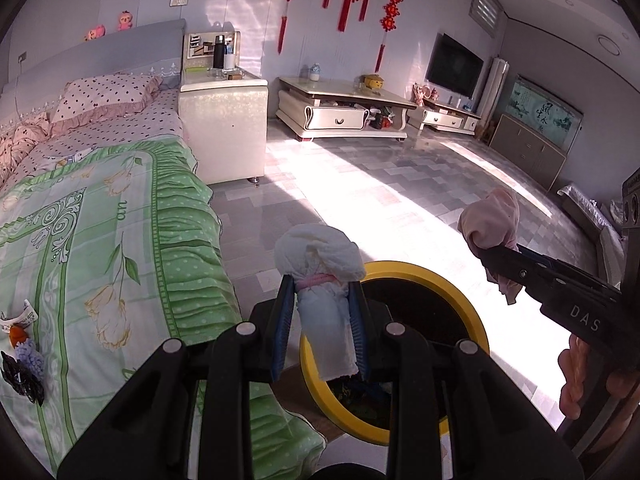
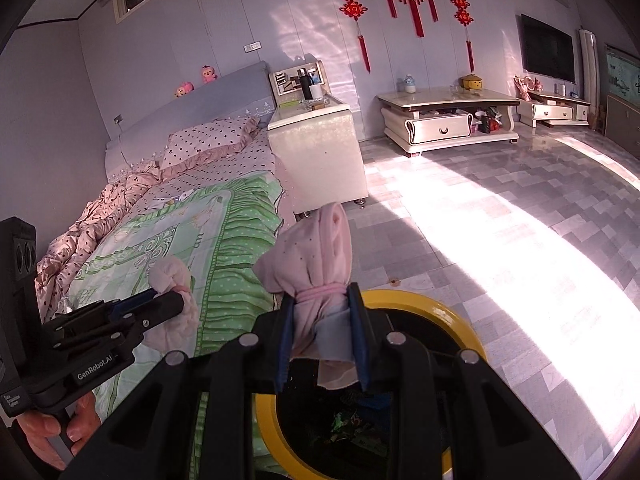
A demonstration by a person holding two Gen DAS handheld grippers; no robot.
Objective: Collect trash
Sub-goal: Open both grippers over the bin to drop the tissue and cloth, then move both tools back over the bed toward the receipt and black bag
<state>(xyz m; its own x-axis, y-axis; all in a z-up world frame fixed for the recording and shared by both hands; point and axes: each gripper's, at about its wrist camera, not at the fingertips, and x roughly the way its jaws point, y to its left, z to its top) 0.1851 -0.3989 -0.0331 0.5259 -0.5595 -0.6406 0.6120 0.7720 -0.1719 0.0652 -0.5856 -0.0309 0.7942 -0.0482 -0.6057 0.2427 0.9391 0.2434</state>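
My left gripper (image 1: 322, 292) is shut on a white rolled bundle (image 1: 320, 256) tied with a pink band, held just above the near rim of a yellow-rimmed bin (image 1: 460, 292). My right gripper (image 2: 320, 300) is shut on a pink rolled bundle (image 2: 316, 256), also tied with a pink band, over the same bin (image 2: 440, 308). Wrappers lie inside the dark bin. In the left wrist view the right gripper (image 1: 492, 256) and its pink bundle (image 1: 490, 220) hang to the right of the bin. In the right wrist view the left gripper (image 2: 176, 300) and its bundle (image 2: 172, 276) sit at the left, in front of the bed.
A bed with a green cover (image 1: 100, 240) runs along the bin's left side, with small items (image 1: 22, 352) near its edge. A white nightstand (image 1: 224, 120) and a low cabinet (image 1: 340, 108) stand beyond on the tiled floor (image 1: 400, 200). A hand (image 1: 576, 380) grips the right tool.
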